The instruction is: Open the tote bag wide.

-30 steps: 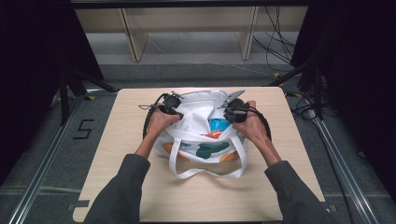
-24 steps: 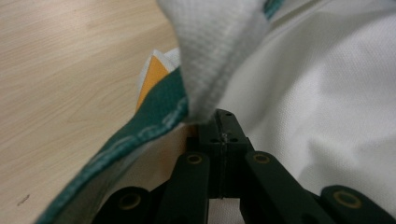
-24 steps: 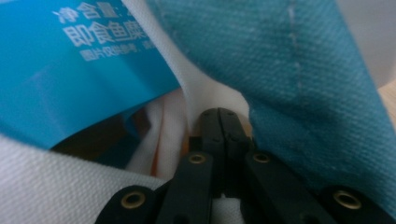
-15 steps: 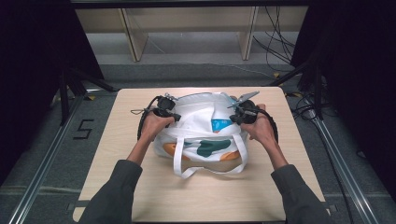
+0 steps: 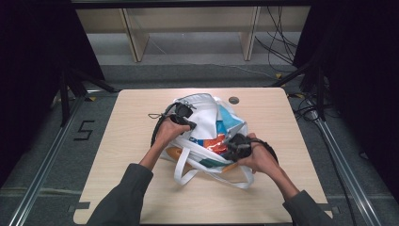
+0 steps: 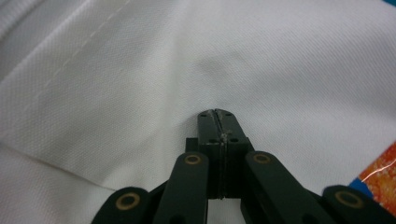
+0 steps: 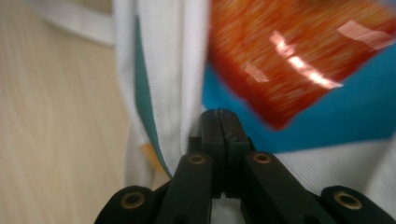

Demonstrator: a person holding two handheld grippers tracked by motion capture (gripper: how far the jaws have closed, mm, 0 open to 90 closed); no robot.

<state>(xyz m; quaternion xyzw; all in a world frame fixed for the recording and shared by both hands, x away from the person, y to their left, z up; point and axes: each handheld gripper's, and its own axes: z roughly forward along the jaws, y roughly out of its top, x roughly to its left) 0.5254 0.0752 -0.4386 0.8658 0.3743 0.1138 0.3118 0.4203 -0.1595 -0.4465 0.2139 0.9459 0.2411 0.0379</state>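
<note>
White tote bag crumpled at table centre, orange and blue print showing, white straps looping toward near edge. Left gripper on bag's upper left part, jaws pressed together, white fabric all around tip; cannot tell if cloth pinched. Right gripper at bag's lower right, jaws together against white-and-teal edge, orange print just beyond tip; grip on cloth unclear. Small dark round disc beyond bag, well apart from both grippers.

White tote bag on table; left gripper and right gripper on bag.
</note>
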